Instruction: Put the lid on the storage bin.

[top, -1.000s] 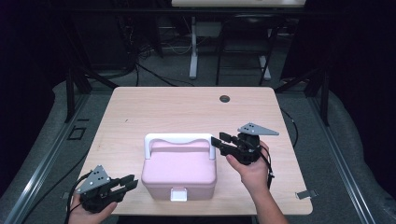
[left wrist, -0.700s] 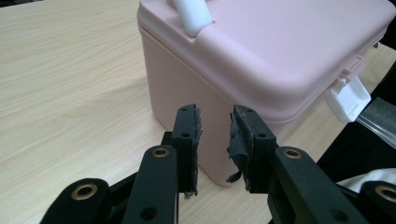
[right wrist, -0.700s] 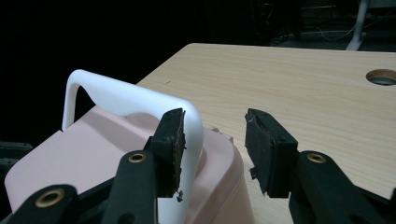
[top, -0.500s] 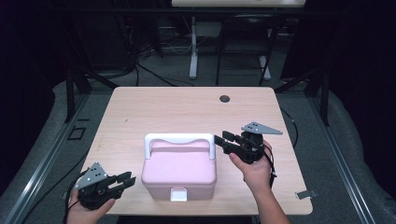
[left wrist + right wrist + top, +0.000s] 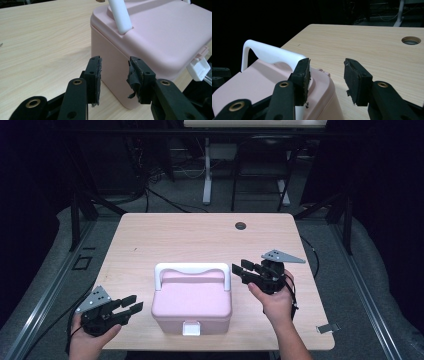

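Since the earlier frames the left gripper (image 5: 129,305) has drawn back toward the table's near left corner while the right gripper (image 5: 242,269) has hardly shifted, staying beside the box's right end. Nearest the person, the left gripper rests low by the near edge of the table (image 5: 150,240), its jaws apart and holding nothing; its own camera shows them pointing at the near left corner of the pink box (image 5: 160,45), close to the side wall but not touching it. Just beyond, the pink box (image 5: 192,302) sits shut on the near middle of the table, its white latch (image 5: 191,328) on the front face toward the person and its white handle (image 5: 192,269) standing upright over the lid. Level with that handle, the right gripper is held above the tabletop, jaws also apart and empty, its tips just beside the handle's right post (image 5: 298,110); from its camera one pad overlaps the handle's end, though contact cannot be told. Farther back the table is bare wood with a round cable hole (image 5: 241,225) near the far edge. This looks like the approach stage, before any grasp: the next move likely calls for the right gripper to edge left until the handle lies between its pads, then close, with the left steadying the box.
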Motion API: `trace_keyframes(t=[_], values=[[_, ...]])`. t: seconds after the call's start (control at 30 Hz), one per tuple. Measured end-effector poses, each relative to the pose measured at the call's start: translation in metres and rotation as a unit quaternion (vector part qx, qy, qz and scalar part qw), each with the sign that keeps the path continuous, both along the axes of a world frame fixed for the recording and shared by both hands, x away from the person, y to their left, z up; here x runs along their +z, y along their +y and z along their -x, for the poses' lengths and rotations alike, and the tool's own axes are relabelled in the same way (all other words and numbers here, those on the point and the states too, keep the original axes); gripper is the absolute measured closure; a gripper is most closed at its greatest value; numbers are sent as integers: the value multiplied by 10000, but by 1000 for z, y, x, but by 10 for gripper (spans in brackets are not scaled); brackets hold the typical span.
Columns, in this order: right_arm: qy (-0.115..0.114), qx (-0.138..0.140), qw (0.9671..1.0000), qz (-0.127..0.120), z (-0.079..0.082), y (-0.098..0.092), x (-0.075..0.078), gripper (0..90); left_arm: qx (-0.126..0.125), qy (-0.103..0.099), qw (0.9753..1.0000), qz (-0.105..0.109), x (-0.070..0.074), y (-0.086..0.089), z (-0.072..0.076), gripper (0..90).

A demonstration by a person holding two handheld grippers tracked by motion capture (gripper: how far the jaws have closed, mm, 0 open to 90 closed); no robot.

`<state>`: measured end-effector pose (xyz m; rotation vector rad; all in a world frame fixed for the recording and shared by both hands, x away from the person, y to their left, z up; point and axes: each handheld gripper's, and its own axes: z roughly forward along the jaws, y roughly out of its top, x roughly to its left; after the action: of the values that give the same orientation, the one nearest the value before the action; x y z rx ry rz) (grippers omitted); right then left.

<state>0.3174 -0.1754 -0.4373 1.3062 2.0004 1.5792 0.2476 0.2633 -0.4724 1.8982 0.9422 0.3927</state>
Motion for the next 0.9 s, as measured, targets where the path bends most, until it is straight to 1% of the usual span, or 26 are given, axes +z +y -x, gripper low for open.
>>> trace_keyframes(t=[0.07,0.13,0.2,0.23,0.3,0.33,0.37,0.43,0.5,0.57,0.67,0.7,0.77,0.83,0.87,0.9], values=[[2,-6,10000,-19,0,-1,0,554,6,0,10000,-7,3,0,-3,609],[-12,-26,10000,-21,0,-1,0,555,31,-44,10000,37,5,0,-5,600],[-25,-46,10000,-28,0,-2,1,554,45,-53,10000,-6,8,0,-8,580],[-30,-52,10000,-37,0,-3,1,555,64,-87,9999,41,8,0,-9,572],[-31,-61,10000,-30,1,-3,1,553,96,-119,9999,59,10,0,-12,558],[-25,-58,10000,-33,1,-3,1,552,99,-100,9999,35,12,1,-13,552],[-26,-63,10000,-30,0,-3,1,552,143,-126,9998,75,12,1,-15,547],[-24,-71,10000,-38,0,-4,1,550,174,-153,9997,79,13,2,-18,544],[-36,-77,10000,-35,1,-4,2,551,200,-106,9997,56,15,3,-22,541],[-50,-76,10000,-39,1,-4,2,550,238,-132,9996,97,16,3,-27,541],[-46,-84,9999,-38,1,-5,2,550,291,-115,9994,117,18,4,-34,542],[-45,-84,9999,-36,1,-5,2,549,331,-151,9992,157,18,3,-37,542],[-44,-92,9999,-34,0,-5,1,549,369,-152,9991,156,18,3,-43,543],[-36,-101,9999,-42,0,-6,1,549,402,-110,9990,131,18,4,-47,542],[-39,-104,9999,-44,0,-6,1,549,442,-140,9988,167,18,3,-50,542],[-38,-111,9999,-44,0,-6,1,548,463,-115,9987,175,18,4,-52,543]])
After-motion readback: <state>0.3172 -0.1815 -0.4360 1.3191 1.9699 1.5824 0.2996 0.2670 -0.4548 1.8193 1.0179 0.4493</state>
